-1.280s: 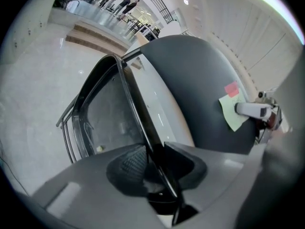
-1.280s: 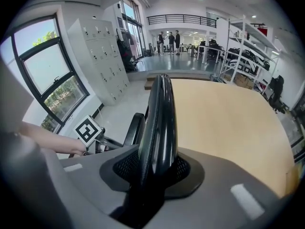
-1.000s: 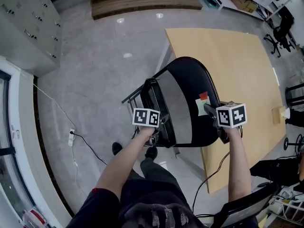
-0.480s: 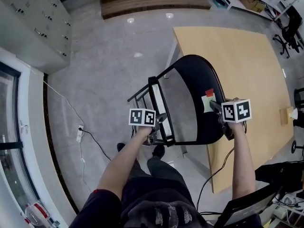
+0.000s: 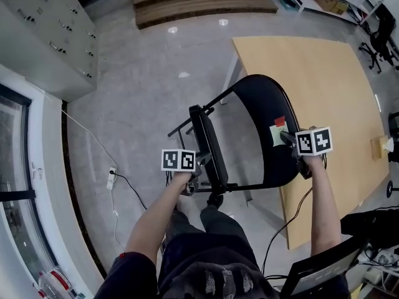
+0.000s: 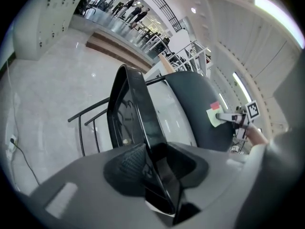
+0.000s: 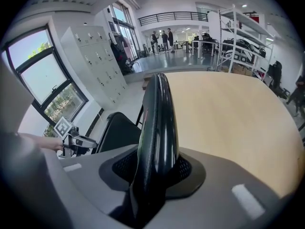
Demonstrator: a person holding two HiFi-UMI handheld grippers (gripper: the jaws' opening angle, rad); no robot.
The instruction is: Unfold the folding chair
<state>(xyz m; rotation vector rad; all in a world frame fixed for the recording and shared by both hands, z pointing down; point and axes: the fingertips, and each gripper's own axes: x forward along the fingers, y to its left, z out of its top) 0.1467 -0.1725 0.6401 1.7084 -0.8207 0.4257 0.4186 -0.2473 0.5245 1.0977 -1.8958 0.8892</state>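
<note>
**Chair (image 5: pixel 265 167) partly unfolded beside the desk (image 5: pixel 312 67)**

The chair stands on the floor (image 5: pixel 137 92). The left tool (image 5: pixel 198 180) holds the seat (image 5: pixel 206 139) edge between opening jaws. The right tool (image 5: pixel 287 137) is clenched on the backrest (image 5: pixel 252 104) rim.

Distant people (image 7: pixel 162 37) too small for detail

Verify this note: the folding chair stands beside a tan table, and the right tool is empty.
Not right. The right tool is not empty: the right gripper view shows its jaws clamped on the black rim of the folding chair. The rest holds: the chair does stand beside the tan table.
</note>
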